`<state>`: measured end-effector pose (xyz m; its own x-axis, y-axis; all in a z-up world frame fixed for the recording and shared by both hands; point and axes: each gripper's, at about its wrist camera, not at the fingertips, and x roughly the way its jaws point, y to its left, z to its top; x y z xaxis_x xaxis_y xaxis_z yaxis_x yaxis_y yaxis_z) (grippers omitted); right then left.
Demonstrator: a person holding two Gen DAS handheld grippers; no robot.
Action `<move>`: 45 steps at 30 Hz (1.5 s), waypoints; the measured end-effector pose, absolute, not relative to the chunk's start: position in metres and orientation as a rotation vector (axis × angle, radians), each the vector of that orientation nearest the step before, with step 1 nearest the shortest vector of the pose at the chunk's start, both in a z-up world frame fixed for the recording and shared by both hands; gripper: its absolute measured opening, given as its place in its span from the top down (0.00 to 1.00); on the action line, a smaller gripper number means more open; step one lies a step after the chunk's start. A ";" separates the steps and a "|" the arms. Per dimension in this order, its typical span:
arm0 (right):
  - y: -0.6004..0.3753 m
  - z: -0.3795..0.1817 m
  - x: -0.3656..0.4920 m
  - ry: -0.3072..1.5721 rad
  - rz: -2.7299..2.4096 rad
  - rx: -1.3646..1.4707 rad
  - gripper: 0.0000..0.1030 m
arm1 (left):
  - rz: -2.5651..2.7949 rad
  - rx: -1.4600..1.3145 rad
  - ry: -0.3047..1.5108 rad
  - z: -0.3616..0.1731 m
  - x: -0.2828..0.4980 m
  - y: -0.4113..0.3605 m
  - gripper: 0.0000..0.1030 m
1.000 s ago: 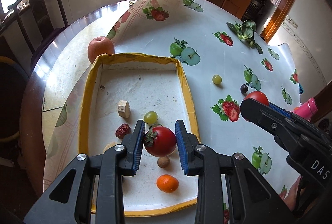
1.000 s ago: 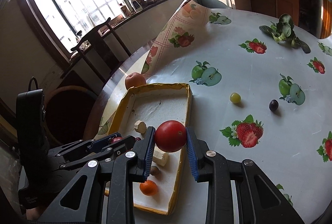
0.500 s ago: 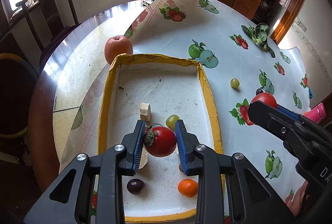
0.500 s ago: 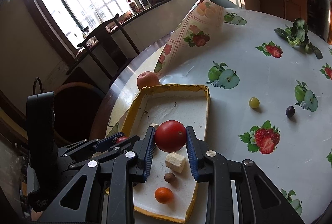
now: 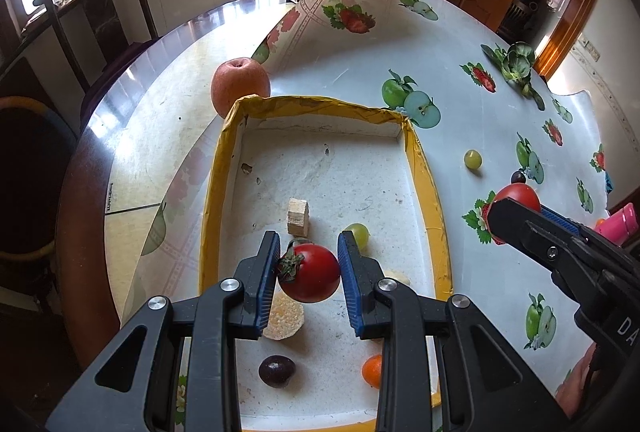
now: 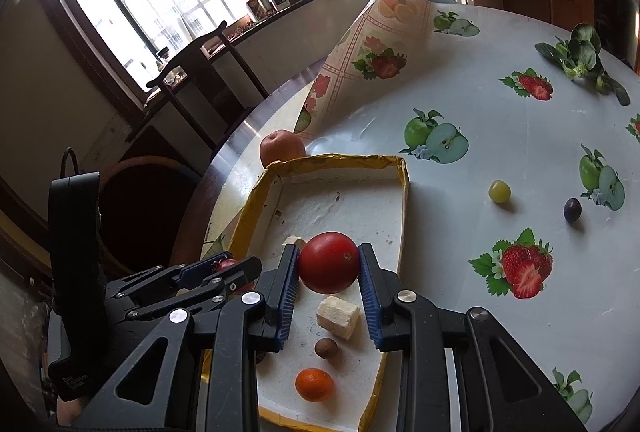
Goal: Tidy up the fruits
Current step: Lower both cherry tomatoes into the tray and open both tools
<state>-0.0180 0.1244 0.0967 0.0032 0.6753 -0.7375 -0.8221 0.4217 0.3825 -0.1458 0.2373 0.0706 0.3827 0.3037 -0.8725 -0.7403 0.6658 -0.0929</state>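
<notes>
My left gripper [image 5: 308, 274] is shut on a red tomato with a green stem [image 5: 310, 274] and holds it above the near half of the yellow-rimmed white tray [image 5: 424, 168]. My right gripper [image 6: 328, 270] is shut on a second red tomato [image 6: 329, 268], above the tray's [image 6: 404, 192] right side. In the tray lie a green grape [image 5: 358, 235], a pale cube [image 5: 298, 217], a dark plum [image 5: 277, 371], a small orange [image 6: 314, 385] and a brown nut [image 6: 326, 348].
A large apple [image 5: 240, 84] sits just behind the tray's far left corner. A green grape [image 6: 499, 191] and a dark grape [image 6: 572, 209] lie on the fruit-print tablecloth to the right. Leafy greens [image 6: 580, 56] lie at the far right. The cloth's far edge is folded up.
Both grippers have pulled back toward me over the tray while keeping their tomatoes. More of the tray's near end, with the plum and a pale slice, has come into view.
</notes>
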 end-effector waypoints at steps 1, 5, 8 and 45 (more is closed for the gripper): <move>0.125 0.095 -0.017 1.034 1.183 -0.175 0.71 | 0.709 -0.528 0.964 0.070 -0.146 0.239 0.74; 0.130 0.091 -0.010 1.043 1.180 -0.163 0.71 | 0.711 -0.549 0.964 0.068 -0.148 0.249 0.74; 0.134 0.089 -0.006 1.045 1.176 -0.160 0.71 | 0.715 -0.557 0.961 0.067 -0.147 0.256 0.74; 0.205 0.000 0.002 1.151 1.191 -0.356 0.71 | 0.730 -0.578 1.090 -0.001 -0.081 0.308 0.73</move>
